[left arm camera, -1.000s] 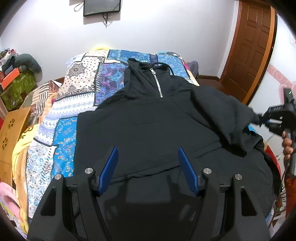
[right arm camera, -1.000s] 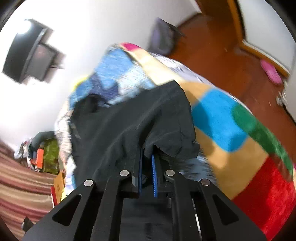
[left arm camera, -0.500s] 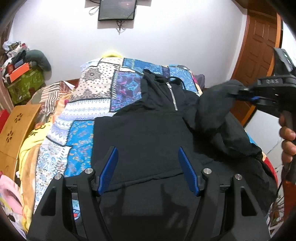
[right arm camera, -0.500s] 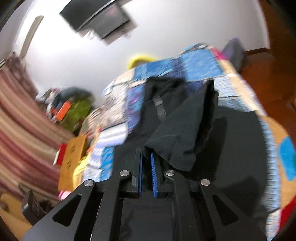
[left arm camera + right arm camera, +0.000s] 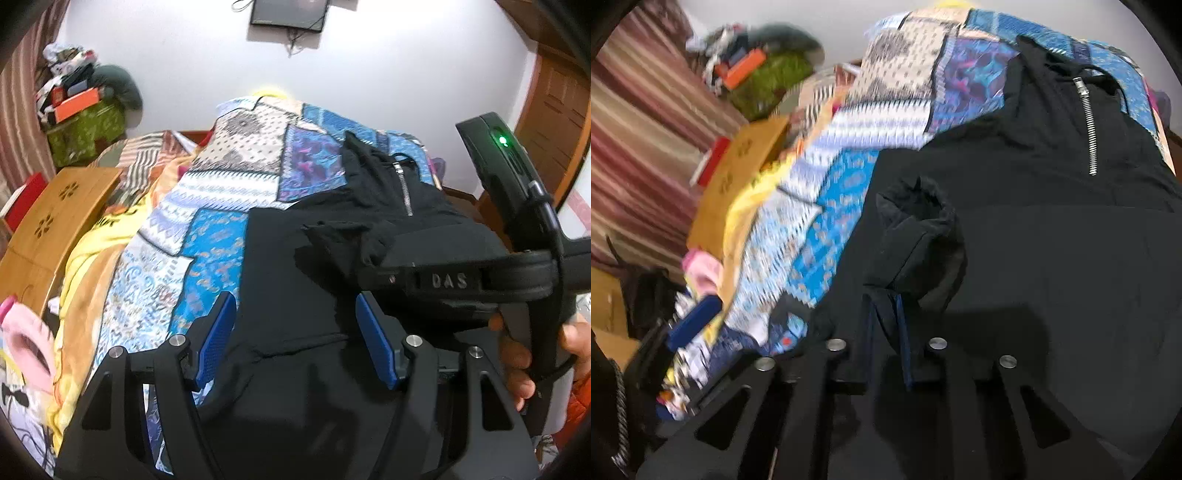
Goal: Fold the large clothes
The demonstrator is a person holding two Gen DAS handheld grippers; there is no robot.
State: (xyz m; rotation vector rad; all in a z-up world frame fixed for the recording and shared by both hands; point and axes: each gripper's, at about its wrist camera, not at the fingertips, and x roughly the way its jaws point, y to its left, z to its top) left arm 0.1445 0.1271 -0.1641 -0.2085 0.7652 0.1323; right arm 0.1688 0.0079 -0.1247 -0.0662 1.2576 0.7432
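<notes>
A black zip hoodie lies face up on the bed, its zipper toward the far end. My right gripper reaches in from the right over the hoodie's chest, with a hand on its handle. In the right wrist view the sleeve cuff sticks up from between the jaws of the right gripper. Those jaws are opening slightly, with the cloth still pinched between them. My left gripper hovers open above the hoodie's lower body with nothing between its blue pads.
A blue and white patchwork bedspread covers the bed. To the left stand a wooden folding table and a pile of clutter on a green cover. A wall screen hangs behind, with a wooden door at right.
The right gripper has carried the sleeve from the bed's right edge across the hoodie's body toward the middle, rolling as it went. The left gripper drifted sideways and stayed open.
</notes>
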